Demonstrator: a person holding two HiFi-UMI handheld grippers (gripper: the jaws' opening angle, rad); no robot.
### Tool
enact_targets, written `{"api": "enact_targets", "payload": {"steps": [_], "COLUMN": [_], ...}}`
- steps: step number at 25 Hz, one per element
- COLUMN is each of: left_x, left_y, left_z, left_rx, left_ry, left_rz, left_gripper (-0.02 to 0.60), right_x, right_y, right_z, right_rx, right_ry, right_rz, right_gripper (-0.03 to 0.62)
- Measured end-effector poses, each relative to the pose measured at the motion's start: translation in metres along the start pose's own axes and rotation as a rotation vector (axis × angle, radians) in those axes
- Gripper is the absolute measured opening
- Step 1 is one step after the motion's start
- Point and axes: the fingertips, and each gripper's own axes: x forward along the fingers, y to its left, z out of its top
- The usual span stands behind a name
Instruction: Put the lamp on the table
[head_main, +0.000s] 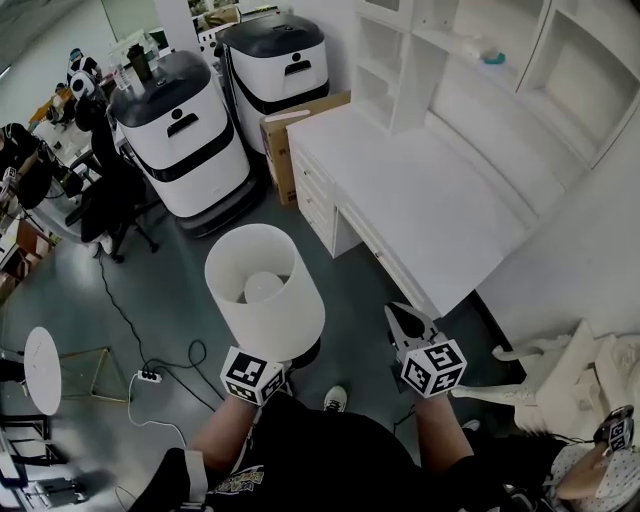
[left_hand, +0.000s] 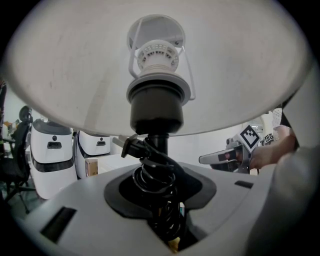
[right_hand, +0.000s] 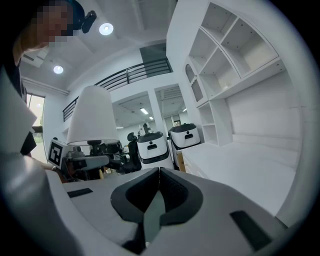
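The lamp (head_main: 265, 290) has a white drum shade, a bulb inside and a black stem wrapped with coiled black cord (left_hand: 155, 172). My left gripper (head_main: 272, 366) is shut on that stem below the shade, holding the lamp upright over the grey floor, left of the white table (head_main: 430, 190). In the left gripper view the shade fills the top and the socket (left_hand: 155, 107) sits above the jaws (left_hand: 160, 180). My right gripper (head_main: 405, 322) is shut with nothing in it, near the table's front corner. The right gripper view shows its jaws (right_hand: 159, 172) touching, the lamp (right_hand: 92, 117) at left and the table (right_hand: 240, 160) at right.
White shelves (head_main: 470, 60) stand on the table's back. Two white-and-black machines (head_main: 185, 140) (head_main: 280, 70) and a cardboard box (head_main: 290, 140) stand beyond the table's left end. A power strip (head_main: 148, 377) with cables lies on the floor. A white chair (head_main: 545, 385) is at lower right.
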Motion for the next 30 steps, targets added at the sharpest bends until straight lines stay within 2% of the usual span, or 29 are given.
{"api": "enact_targets", "payload": {"steps": [10, 30], "left_x": [-0.002, 0.008], "left_y": [0.037, 0.147], "left_z": [0.006, 0.028], "left_rx": [0.009, 0.028], "left_ry": [0.003, -0.005], "left_rz": [-0.017, -0.148], "left_gripper": [0.144, 0.144], "right_x": [0.030, 0.120], "right_y": [0.008, 0.041], "right_z": [0.009, 0.036], "right_rx": [0.017, 0.044], "right_ry": [-0.018, -0.056], "right_rz": [-0.044, -0.164], "right_gripper": [0.026, 0.026]}}
